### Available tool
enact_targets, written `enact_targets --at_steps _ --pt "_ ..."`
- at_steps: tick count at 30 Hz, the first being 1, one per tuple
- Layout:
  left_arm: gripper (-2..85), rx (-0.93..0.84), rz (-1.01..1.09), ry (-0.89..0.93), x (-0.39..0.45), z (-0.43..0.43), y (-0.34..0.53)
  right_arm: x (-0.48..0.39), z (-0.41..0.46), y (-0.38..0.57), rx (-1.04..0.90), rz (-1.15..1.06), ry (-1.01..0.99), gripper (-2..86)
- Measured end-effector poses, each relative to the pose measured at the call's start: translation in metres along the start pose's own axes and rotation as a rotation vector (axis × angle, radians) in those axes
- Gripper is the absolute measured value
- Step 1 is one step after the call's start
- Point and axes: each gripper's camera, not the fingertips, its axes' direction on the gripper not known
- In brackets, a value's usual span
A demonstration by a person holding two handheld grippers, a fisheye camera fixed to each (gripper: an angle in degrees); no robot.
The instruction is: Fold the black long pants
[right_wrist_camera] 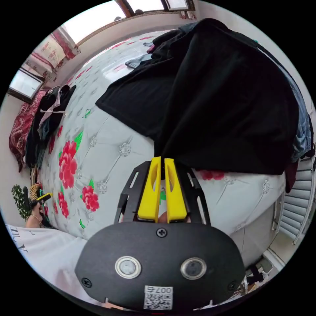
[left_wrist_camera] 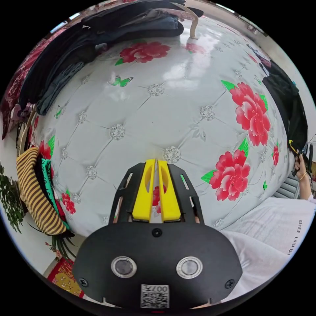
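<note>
The black pants (right_wrist_camera: 214, 98) lie heaped on the flowered bed at its edge, over other dark clothes. My right gripper (right_wrist_camera: 162, 160) has its yellow jaws together at the near hem, with a bit of black cloth between the tips. In the left gripper view the same black heap (left_wrist_camera: 286, 102) sits at the far right, with the right gripper (left_wrist_camera: 293, 148) at its edge. My left gripper (left_wrist_camera: 156, 162) hovers over bare bedspread, jaws together and nothing in them. It also appears small in the right gripper view as the left gripper (right_wrist_camera: 42, 197), held in a hand.
A white quilted bedspread (left_wrist_camera: 158, 118) with red flowers covers the bed. Dark clothes (left_wrist_camera: 82, 49) are piled along its far side. Striped and green garments (left_wrist_camera: 36, 194) hang off one corner beside a plant (left_wrist_camera: 10, 197). A radiator (right_wrist_camera: 296, 210) stands by the bed. A person's white sleeve (left_wrist_camera: 273, 230) is near.
</note>
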Motion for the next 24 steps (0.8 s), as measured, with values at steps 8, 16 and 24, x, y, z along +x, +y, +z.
enact_targets --at_steps 8,16,24 --pt "-0.9 0.145 -0.084 0.195 -0.038 -0.013 0.089 -0.268 0.075 0.044 -0.489 -0.659 -0.567 -0.3" --pt "-0.7 0.283 -0.348 0.141 -0.157 -0.062 0.229 -0.436 0.0 0.112 -0.386 -1.277 -0.805 0.3" --pt "7.2 0.302 -0.329 0.223 -0.181 -0.066 0.292 -0.303 -0.016 0.098 -0.085 -0.987 -0.404 4.6"
